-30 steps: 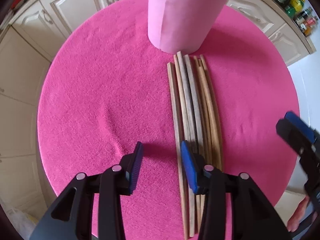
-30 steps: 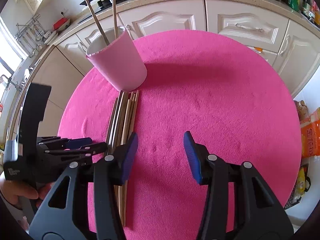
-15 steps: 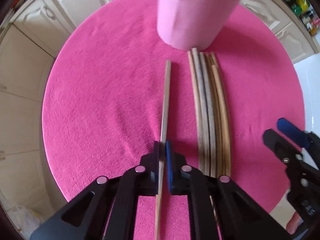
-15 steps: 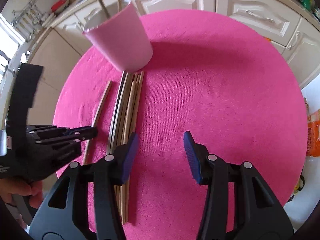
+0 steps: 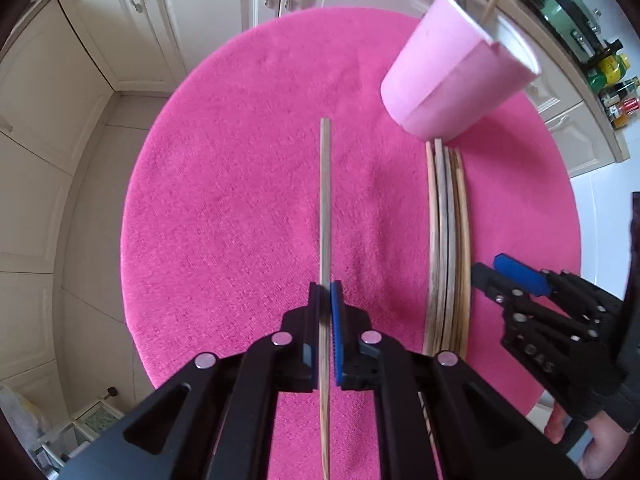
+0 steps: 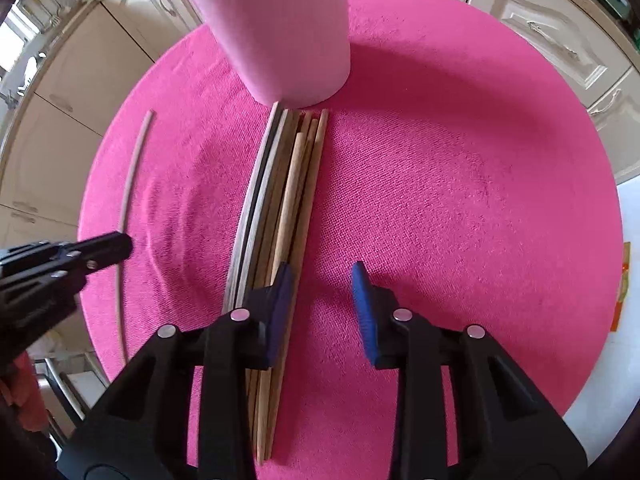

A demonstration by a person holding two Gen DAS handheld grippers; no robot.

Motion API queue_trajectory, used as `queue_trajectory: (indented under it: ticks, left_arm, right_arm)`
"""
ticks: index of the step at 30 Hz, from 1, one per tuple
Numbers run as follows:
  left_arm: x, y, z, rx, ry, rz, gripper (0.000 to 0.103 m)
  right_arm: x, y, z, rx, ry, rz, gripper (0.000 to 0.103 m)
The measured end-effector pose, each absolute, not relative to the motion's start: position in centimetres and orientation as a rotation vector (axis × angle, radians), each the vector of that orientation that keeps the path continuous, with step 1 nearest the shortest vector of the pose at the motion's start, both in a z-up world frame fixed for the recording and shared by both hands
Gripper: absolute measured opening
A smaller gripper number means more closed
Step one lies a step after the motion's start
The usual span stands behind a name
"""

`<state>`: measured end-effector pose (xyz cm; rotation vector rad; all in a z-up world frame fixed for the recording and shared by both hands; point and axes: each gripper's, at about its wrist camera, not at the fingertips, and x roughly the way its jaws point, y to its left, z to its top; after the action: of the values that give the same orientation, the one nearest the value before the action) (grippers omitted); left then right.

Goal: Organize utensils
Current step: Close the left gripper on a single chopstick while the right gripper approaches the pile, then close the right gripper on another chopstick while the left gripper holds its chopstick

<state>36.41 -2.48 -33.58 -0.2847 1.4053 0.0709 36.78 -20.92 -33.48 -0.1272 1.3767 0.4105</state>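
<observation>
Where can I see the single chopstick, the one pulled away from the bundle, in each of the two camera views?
Left wrist view: the single chopstick runs up the centre, clamped in the left tool.
Right wrist view: it lies at the far left, a thin curved line, its lower part behind the left tool.
Shared landmark: the pink cup, with the chopstick bundle below it.

- The cup's (image 6: 280, 32) rim runs off the top edge in the right wrist view.
- The bundle (image 6: 276, 216) of sticks passes under the right gripper (image 6: 322, 312), its near part hidden.
- The held stick's (image 5: 325, 208) lower end leaves the frame.
</observation>
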Motion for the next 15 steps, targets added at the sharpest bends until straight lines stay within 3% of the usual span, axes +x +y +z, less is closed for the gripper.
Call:
queue_trajectory:
  ticks: [12,15]
  left_arm:
    - [35.6,-1.2,-33.6,-0.324,1.388,0.018,0.006]
    - [35.7,-0.9,-33.5,-0.316,1.386,0.008,0.006]
  right_arm:
    - [37.1,-17.7,-33.6,-0.260,1.410,0.373,0.027]
    - [37.5,-18.0,-33.6,-0.244,1.425,0.378,0.020]
